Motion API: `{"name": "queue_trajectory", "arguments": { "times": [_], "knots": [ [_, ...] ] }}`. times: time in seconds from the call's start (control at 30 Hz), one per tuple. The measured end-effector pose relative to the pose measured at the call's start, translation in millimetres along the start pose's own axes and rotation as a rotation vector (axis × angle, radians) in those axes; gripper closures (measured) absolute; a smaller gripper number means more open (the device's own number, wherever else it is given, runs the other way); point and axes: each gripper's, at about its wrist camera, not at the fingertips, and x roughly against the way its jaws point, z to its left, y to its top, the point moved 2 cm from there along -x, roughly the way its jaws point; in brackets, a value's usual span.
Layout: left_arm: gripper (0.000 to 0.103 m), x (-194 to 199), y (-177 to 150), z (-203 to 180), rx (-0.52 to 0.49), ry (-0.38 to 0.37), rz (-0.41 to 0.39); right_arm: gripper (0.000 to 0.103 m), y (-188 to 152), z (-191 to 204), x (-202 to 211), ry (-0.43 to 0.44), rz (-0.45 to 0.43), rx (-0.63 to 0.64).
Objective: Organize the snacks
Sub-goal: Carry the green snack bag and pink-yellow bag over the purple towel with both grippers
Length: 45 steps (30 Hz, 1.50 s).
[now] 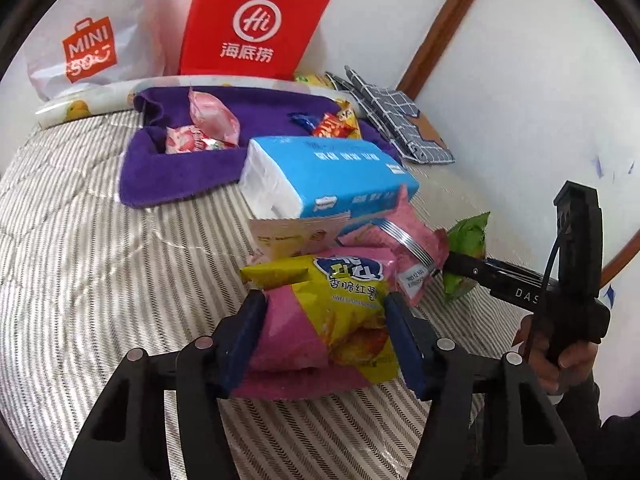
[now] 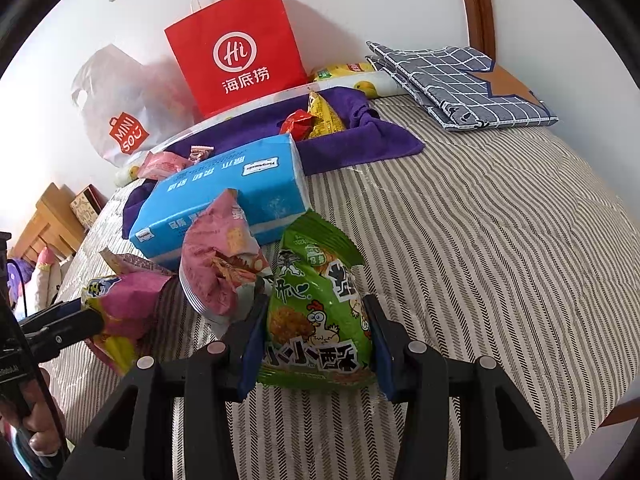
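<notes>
Two tongs engaged | left tongs (image 1: 324,334) pinching yellow-pink snack bag (image 1: 320,320) | right tongs (image 2: 316,344) pinching green snack bag (image 2: 320,312) | both over striped bed (image 2: 500,240)

A bedroom in somebody's home: a bed (image 2: 500,216) under a striped quilt, a wooden headboard (image 2: 478,4) against the white wall, folded checked cushions (image 2: 460,80), shopping bags (image 2: 236,64) propped behind.

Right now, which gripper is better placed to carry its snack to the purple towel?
Probably the left gripper: its yellow-and-pink bag faces the purple towel over open bedding; the blue tissue pack blocks the right gripper.
</notes>
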Motion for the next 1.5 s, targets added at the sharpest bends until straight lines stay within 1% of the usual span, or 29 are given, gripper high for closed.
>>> {"name": "queue_trajectory", "arguments": {
  "times": [0.27, 0.43, 0.6, 0.73, 0.87, 0.97, 1.17, 1.3, 1.5],
  "knots": [
    [0.043, 17, 1, 9, 0.045, -0.02, -0.028, 0.059, 0, 2, 5, 0.011, -0.014, 0.004],
    [0.043, 30, 7, 5, 0.057, -0.037, -0.061, 0.059, 0, 2, 10, 0.013, -0.023, 0.007],
    [0.043, 39, 13, -1, 0.062, -0.042, -0.084, 0.059, 3, -2, 20, 0.02, -0.051, 0.0],
    [0.043, 43, 18, -5, 0.068, -0.046, -0.104, 0.059, 11, -4, 28, 0.005, -0.071, 0.01],
    [0.043, 49, 27, -12, 0.077, -0.058, -0.127, 0.059, 21, -4, 36, 0.005, -0.094, 0.028],
    [0.043, 53, 36, -18, 0.078, -0.053, -0.14, 0.059, 32, -1, 42, 0.006, -0.116, 0.053],
    [0.043, 52, 60, -22, 0.086, -0.042, -0.164, 0.059, 56, 15, 45, 0.008, -0.158, 0.118],
    [0.043, 50, 74, -20, 0.096, -0.036, -0.182, 0.059, 73, 25, 43, -0.006, -0.171, 0.154],
    [0.043, 48, 99, -9, 0.136, -0.038, -0.203, 0.059, 97, 30, 36, 0.006, -0.179, 0.172]
  ]
}}
